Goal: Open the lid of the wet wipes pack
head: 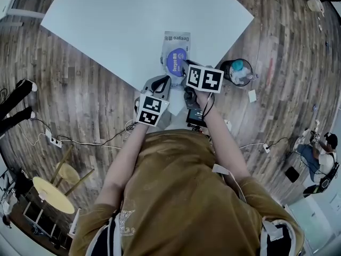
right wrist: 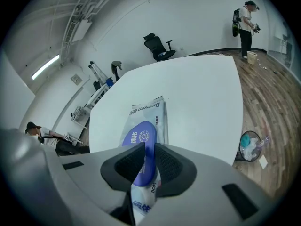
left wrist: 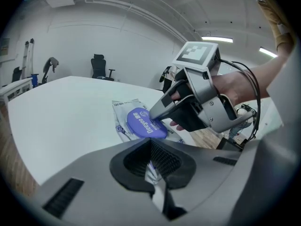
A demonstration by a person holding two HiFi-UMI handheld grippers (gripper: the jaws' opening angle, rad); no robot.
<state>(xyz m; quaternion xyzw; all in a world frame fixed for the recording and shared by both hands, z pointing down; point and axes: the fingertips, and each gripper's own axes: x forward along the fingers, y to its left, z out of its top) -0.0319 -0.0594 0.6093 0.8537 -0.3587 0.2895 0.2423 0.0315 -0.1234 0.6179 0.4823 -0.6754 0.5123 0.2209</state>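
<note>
Wet wipes pack (head: 176,40) in left gripper (left wrist: 153,163), blue lid (right wrist: 140,136) in right gripper (right wrist: 145,166)

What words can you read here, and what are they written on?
"Deeyeo": on the purple lid of the wet wipes pack.
"Deeyeo": again along the pack's far end, in the head view.
Other print on the pack: too small or blurred to read.

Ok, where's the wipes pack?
The pack sits mid head view at the table's near edge, lid clamped by the right gripper, near end by the left gripper.
</note>
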